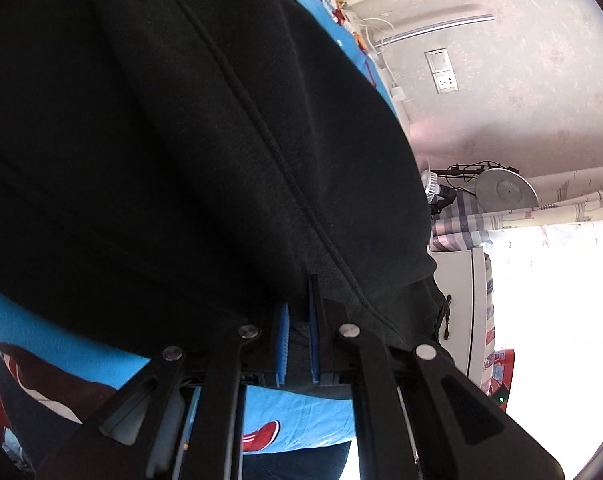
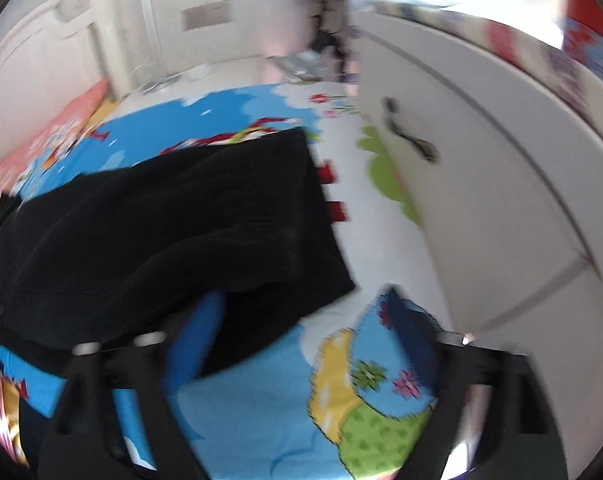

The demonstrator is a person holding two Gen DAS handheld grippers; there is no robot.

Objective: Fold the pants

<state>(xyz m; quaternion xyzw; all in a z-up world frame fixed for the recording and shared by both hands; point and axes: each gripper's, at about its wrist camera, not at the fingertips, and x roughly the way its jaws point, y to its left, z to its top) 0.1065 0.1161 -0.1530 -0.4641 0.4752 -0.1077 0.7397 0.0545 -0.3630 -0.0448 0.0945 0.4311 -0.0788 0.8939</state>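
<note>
The black pants (image 1: 161, 140) fill most of the left wrist view, with a long seam running down them. My left gripper (image 1: 299, 320) is shut on an edge of the pants, the blue pads pinching the fabric. In the right wrist view the pants (image 2: 173, 224) lie bunched on a colourful cartoon bedsheet (image 2: 253, 400). My right gripper (image 2: 301, 320) is open, its left blue finger (image 2: 193, 344) under the pants' near edge and its right finger (image 2: 409, 320) apart over the sheet. This view is blurred.
A white cabinet with a dark handle (image 2: 409, 136) stands close on the right of the bed. A wall with a socket (image 1: 443, 70) and a curtain (image 1: 561, 192) are to the right in the left wrist view. A pink pillow (image 2: 41, 140) lies at far left.
</note>
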